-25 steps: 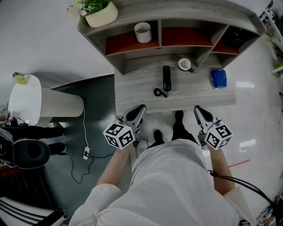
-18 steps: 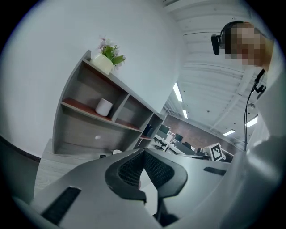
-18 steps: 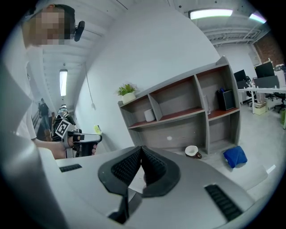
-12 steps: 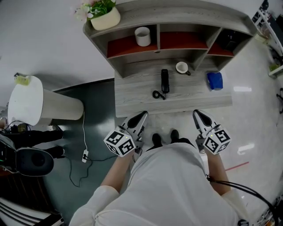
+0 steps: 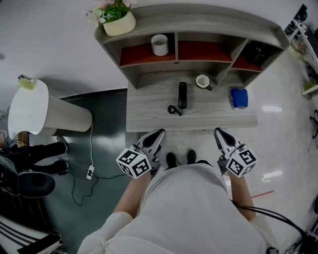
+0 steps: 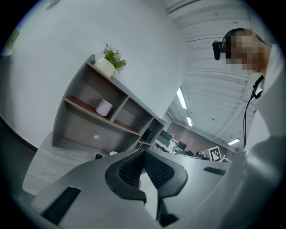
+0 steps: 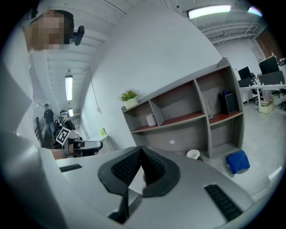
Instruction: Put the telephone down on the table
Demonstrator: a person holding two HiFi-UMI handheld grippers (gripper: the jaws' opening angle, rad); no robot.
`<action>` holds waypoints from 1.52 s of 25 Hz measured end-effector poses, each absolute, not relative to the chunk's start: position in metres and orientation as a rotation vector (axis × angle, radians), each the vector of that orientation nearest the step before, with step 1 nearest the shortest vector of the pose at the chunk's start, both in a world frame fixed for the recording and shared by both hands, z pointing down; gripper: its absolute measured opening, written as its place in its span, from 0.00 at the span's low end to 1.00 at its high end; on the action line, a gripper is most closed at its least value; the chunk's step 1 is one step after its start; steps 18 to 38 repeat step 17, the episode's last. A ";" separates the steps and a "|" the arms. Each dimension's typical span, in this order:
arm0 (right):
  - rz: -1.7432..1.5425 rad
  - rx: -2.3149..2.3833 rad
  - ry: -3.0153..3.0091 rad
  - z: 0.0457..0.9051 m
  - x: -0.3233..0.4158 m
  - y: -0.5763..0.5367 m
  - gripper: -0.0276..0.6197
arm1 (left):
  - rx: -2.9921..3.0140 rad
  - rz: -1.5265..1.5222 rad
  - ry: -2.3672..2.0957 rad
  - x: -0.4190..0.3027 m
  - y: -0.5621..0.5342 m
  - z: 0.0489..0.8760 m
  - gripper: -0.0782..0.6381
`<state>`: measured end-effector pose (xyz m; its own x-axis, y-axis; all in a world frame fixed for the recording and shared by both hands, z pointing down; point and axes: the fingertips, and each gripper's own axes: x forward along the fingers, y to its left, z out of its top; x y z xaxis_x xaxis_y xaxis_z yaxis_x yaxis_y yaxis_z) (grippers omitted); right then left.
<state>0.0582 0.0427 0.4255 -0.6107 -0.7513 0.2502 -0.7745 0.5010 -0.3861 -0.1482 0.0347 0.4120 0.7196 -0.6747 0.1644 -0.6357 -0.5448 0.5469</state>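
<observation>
Telephone (image 5: pixel 182 94) lies flat on the table (image 5: pixel 149 111) in the head view, ahead of and between the left gripper (image 5: pixel 158 135) and right gripper (image 5: pixel 219 133), well apart from both. Left gripper view: jaws together, empty. Right gripper view: likewise closed on nothing. The telephone looks already set down, so the grippers are best kept clear of it.

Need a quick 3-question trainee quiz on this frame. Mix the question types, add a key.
1. True or false: the telephone is held in the left tongs.
2. What stands on top of the shelf unit? A: a kettle. B: a potted plant. C: a lamp.
3. Fill in: in the head view, the blue item lies on the table to the ___ of the telephone.

Key
1. False. It lies on the table; the left tongs and right tongs are shut and empty.
2. B
3. right
</observation>
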 end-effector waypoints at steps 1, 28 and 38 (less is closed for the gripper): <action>0.729 1.360 -2.682 0.425 0.060 0.041 0.07 | 2.337 -0.086 -0.991 -0.146 0.035 0.412 0.12; 0.764 1.350 -2.712 0.424 0.073 0.038 0.07 | 2.313 -0.072 -0.996 -0.133 0.033 0.414 0.12; 0.764 1.350 -2.712 0.424 0.073 0.038 0.07 | 2.313 -0.072 -0.996 -0.133 0.033 0.414 0.12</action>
